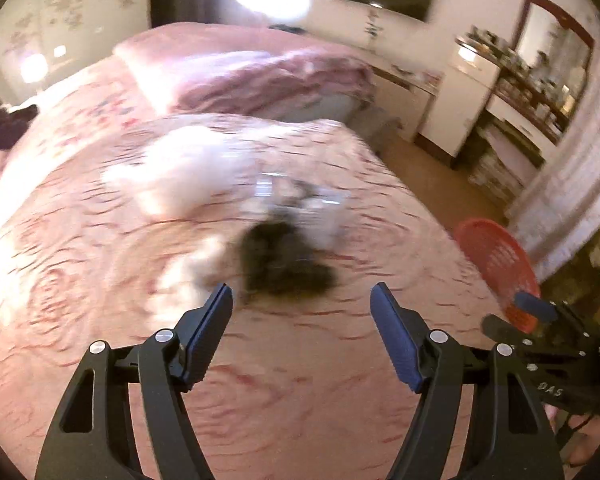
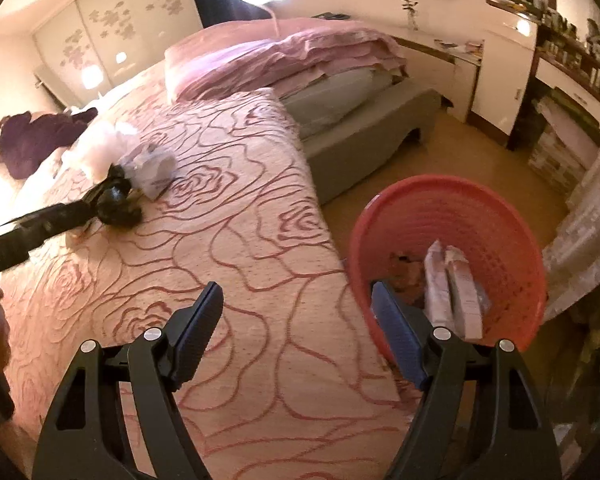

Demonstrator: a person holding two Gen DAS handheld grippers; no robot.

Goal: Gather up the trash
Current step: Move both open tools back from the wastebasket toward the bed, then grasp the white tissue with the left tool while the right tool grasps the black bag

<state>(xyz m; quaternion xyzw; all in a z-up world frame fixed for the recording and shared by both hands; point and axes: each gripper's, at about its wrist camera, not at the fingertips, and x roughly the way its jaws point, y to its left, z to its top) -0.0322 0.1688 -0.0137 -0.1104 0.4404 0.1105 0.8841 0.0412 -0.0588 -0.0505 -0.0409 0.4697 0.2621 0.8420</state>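
Note:
A pile of trash lies on the rose-patterned bedspread (image 2: 236, 240): a dark crumpled lump (image 1: 284, 264) (image 2: 118, 204), a clear plastic bag (image 1: 300, 200) (image 2: 152, 168) and white crumpled paper (image 1: 180, 172) (image 2: 108, 144). My left gripper (image 1: 302, 300) is open just short of the dark lump, with nothing between its fingers; the left wrist view is blurred. The right wrist view shows that gripper (image 2: 96, 200) reaching in beside the lump. My right gripper (image 2: 298, 296) is open and empty over the bed's edge, next to the red basket (image 2: 448, 200) (image 1: 496, 264), which holds flat boxes (image 2: 452, 292).
The basket stands on the floor by the bed's corner. Folded pink bedding (image 2: 292, 56) and a purple cloth (image 2: 40, 136) lie farther up the bed. A white cabinet (image 2: 496, 80) and cluttered shelves (image 2: 572, 60) line the far wall.

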